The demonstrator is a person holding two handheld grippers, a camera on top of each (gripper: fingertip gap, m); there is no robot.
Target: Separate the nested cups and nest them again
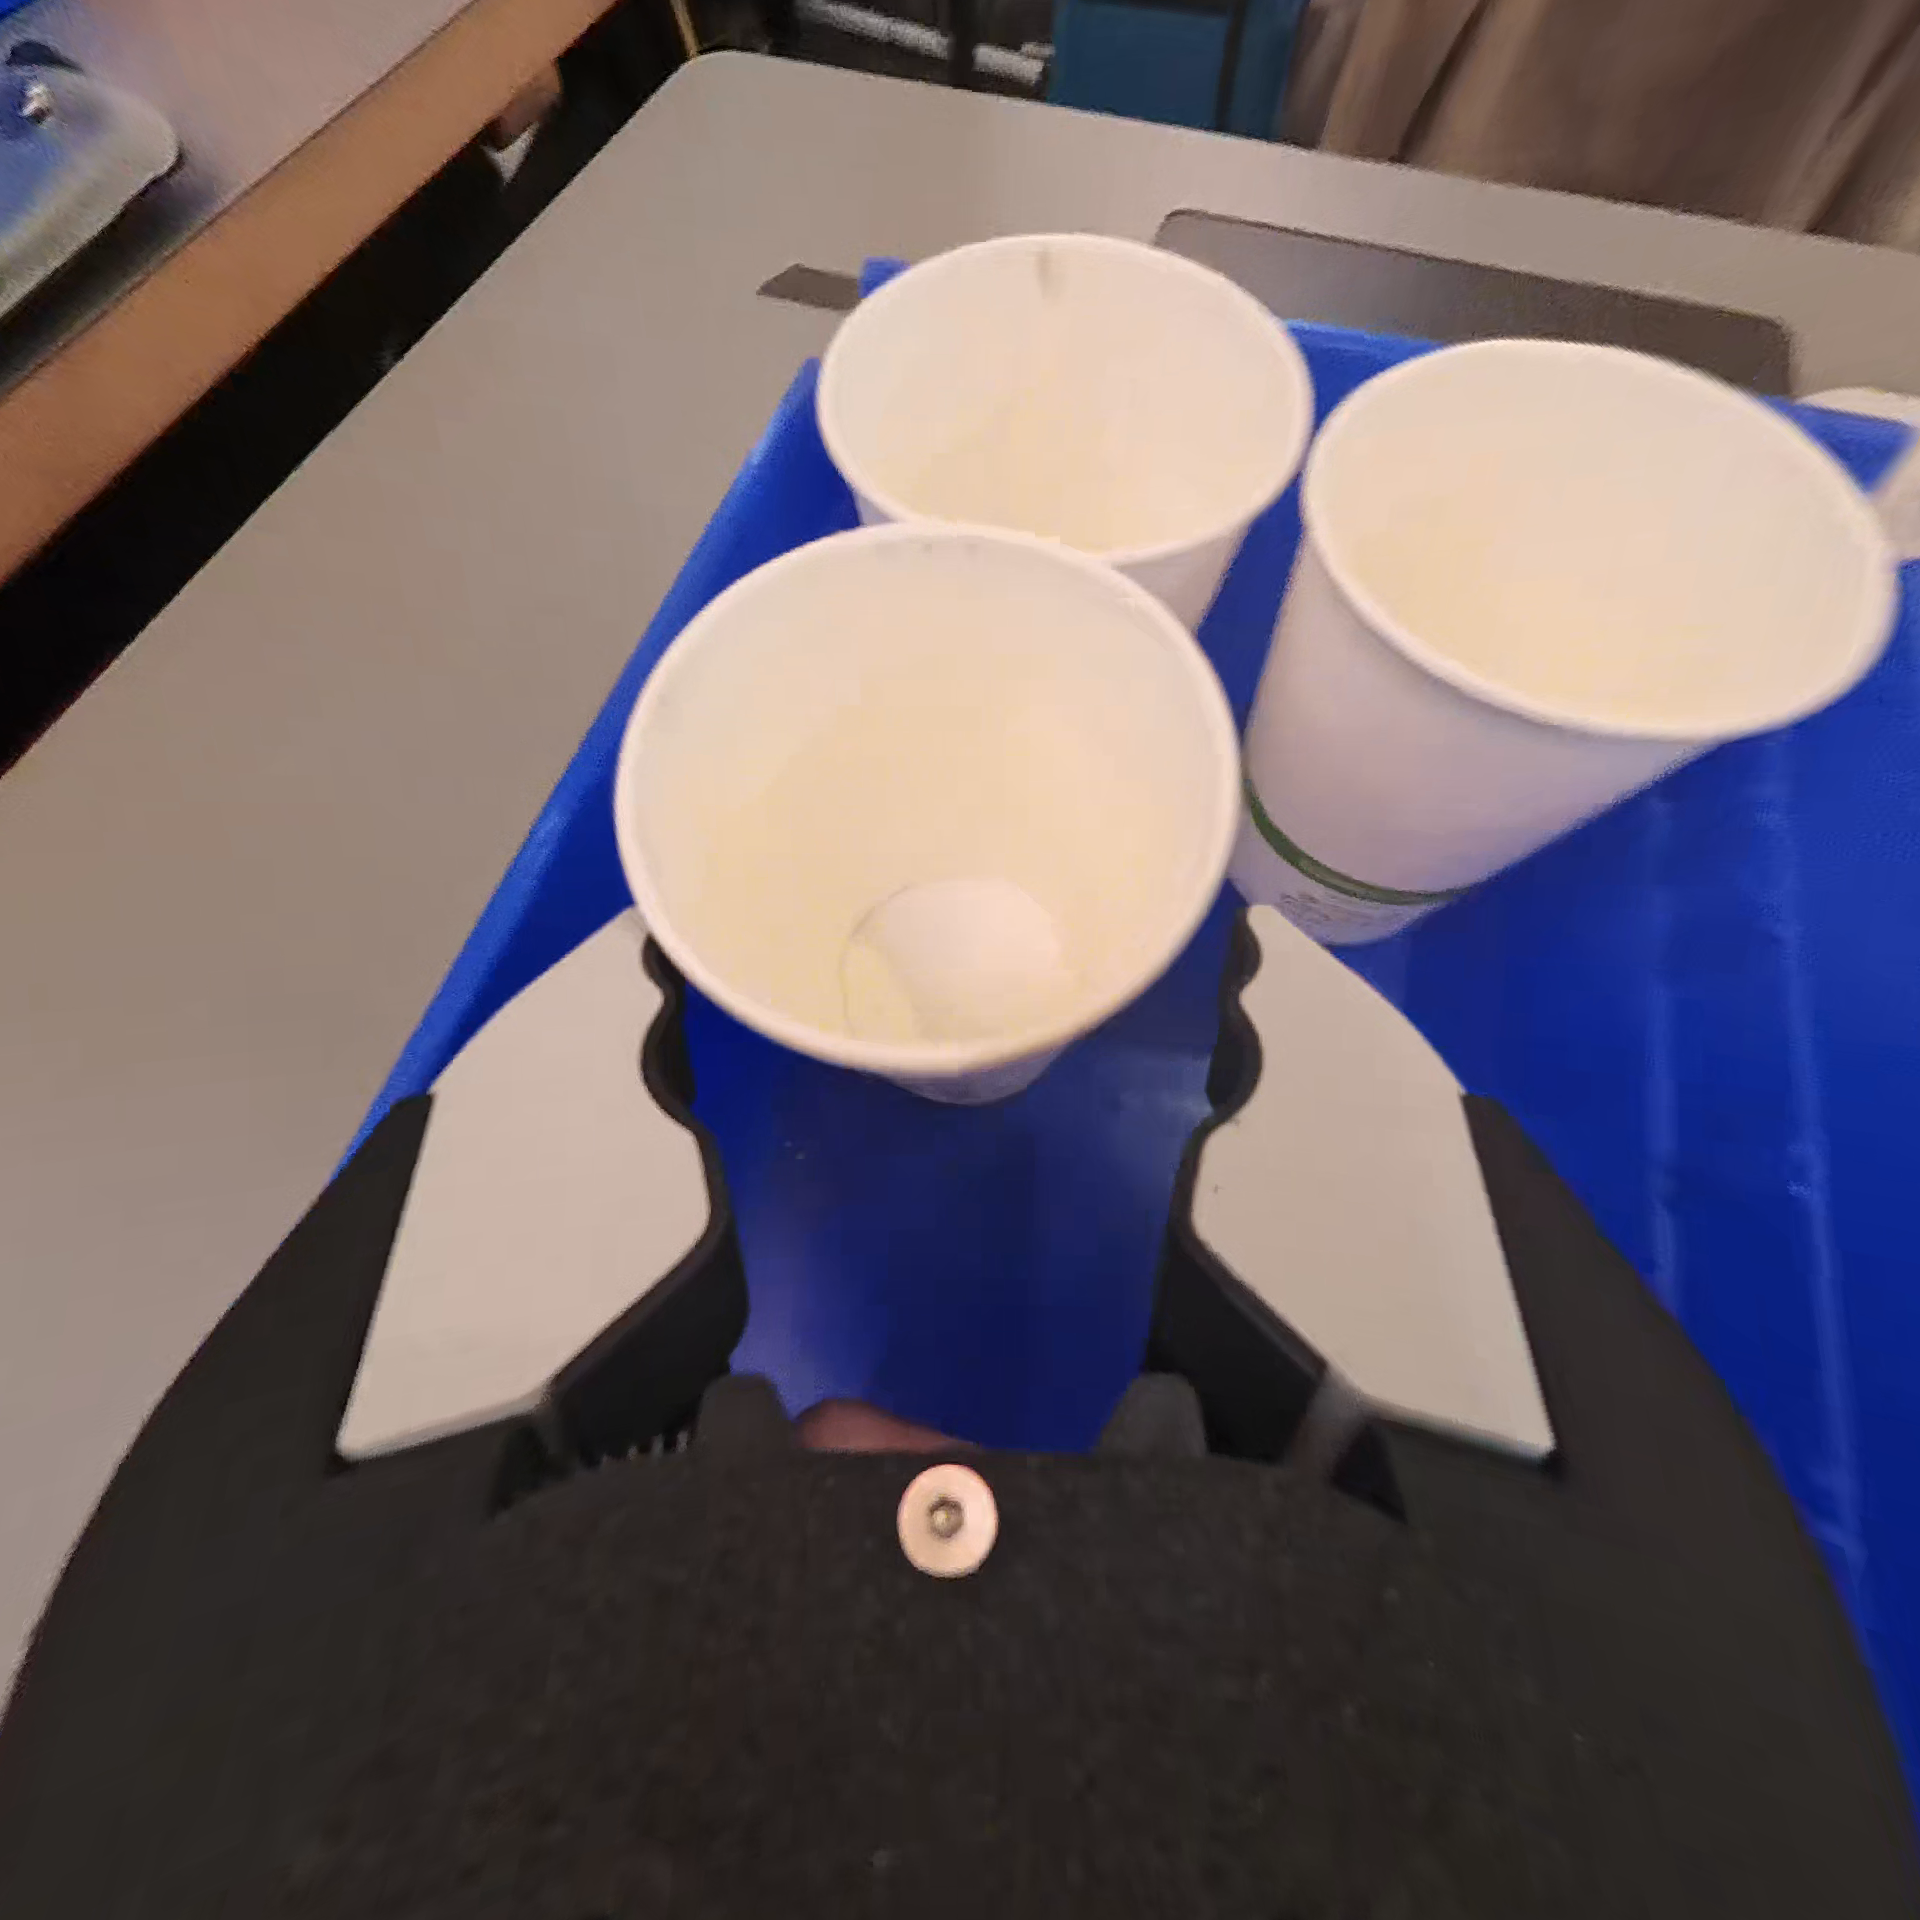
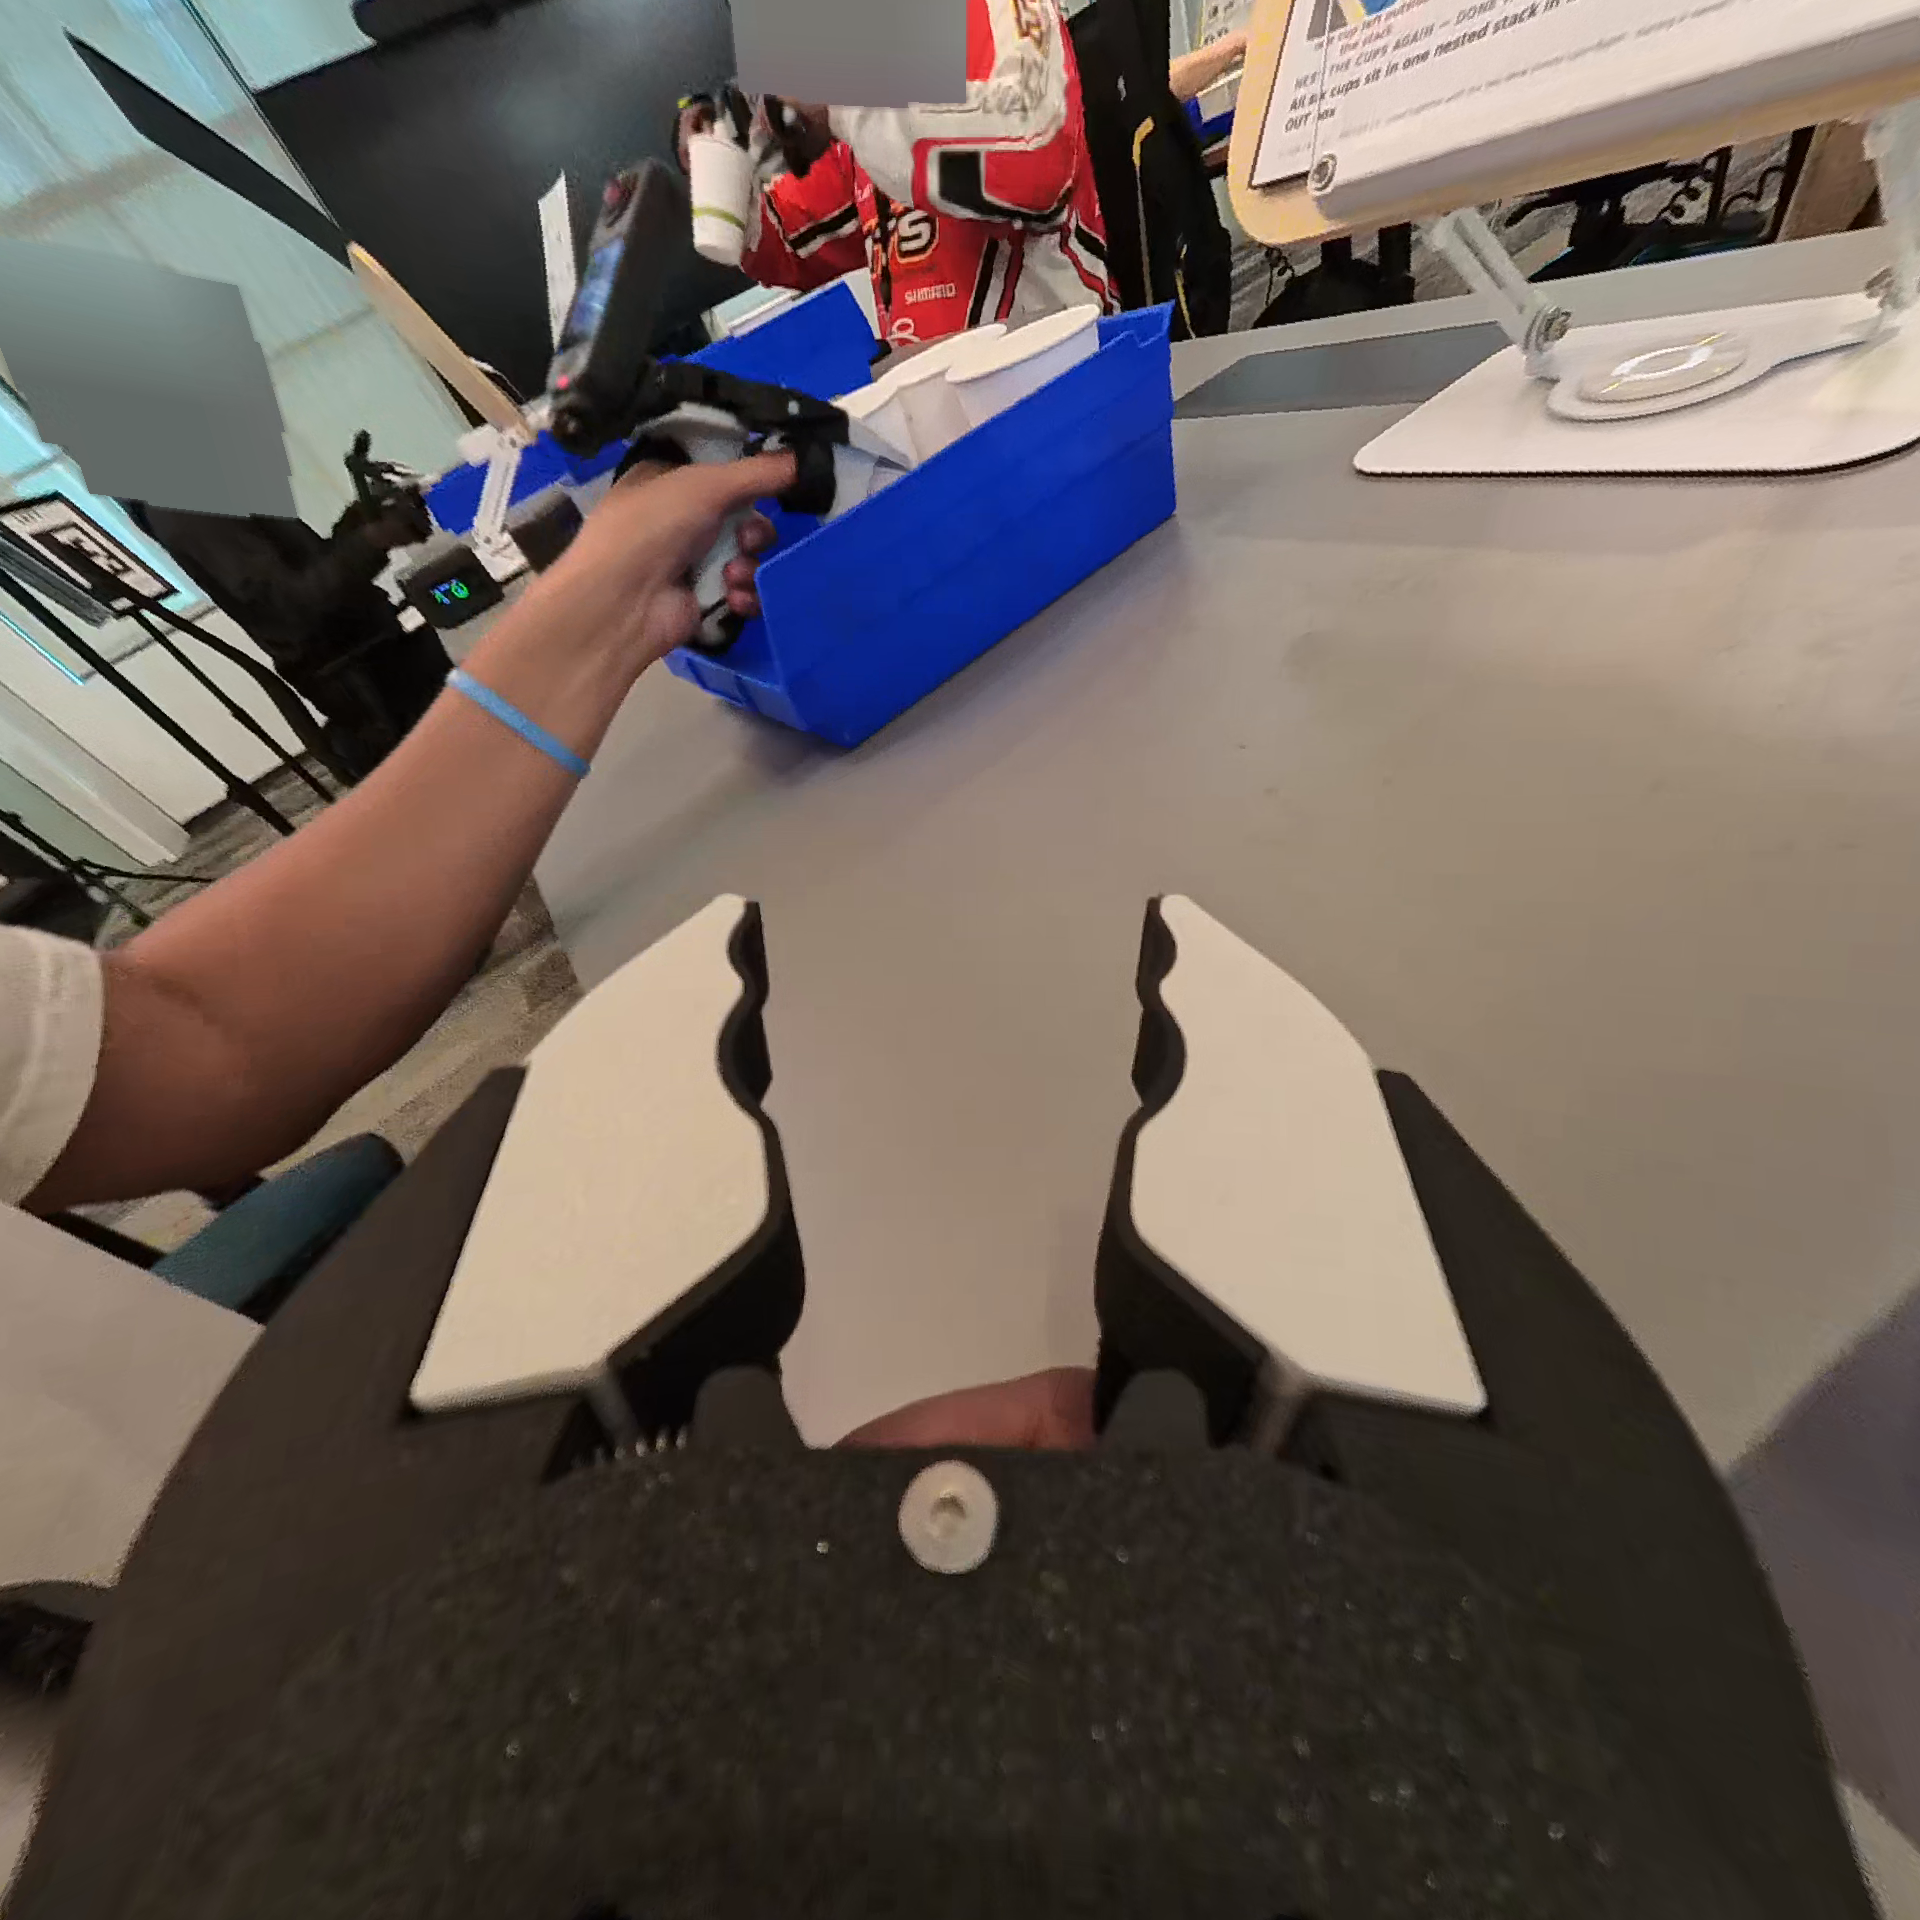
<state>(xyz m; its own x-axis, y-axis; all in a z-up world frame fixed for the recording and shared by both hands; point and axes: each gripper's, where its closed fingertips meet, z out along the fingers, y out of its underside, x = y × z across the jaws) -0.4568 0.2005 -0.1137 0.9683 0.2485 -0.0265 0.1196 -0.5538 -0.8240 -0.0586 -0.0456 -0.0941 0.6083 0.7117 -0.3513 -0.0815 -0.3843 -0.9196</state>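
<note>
Three white paper cups stand in a blue bin (image 1: 1662,1039). The near cup (image 1: 925,779) has a rounded white shape at its bottom. The far cup (image 1: 1060,395) is upright. The right cup (image 1: 1558,582) leans right and has a green band near its base. My left gripper (image 1: 951,935) is open, with its fingers on either side of the near cup's lower part and not pressing it. In the right wrist view the cups (image 2: 1029,364) show in the bin (image 2: 966,582), with the left gripper (image 2: 821,457) over its near end. My right gripper (image 2: 951,904) is open and empty above the grey table (image 2: 1351,727).
A white stand (image 2: 1662,395) holding a board sits at the table's far right. A person in a red and white jacket (image 2: 935,208) holds a cup behind the bin. A dark mat (image 1: 1455,281) lies beyond the bin. A second table (image 1: 156,312) stands to the left.
</note>
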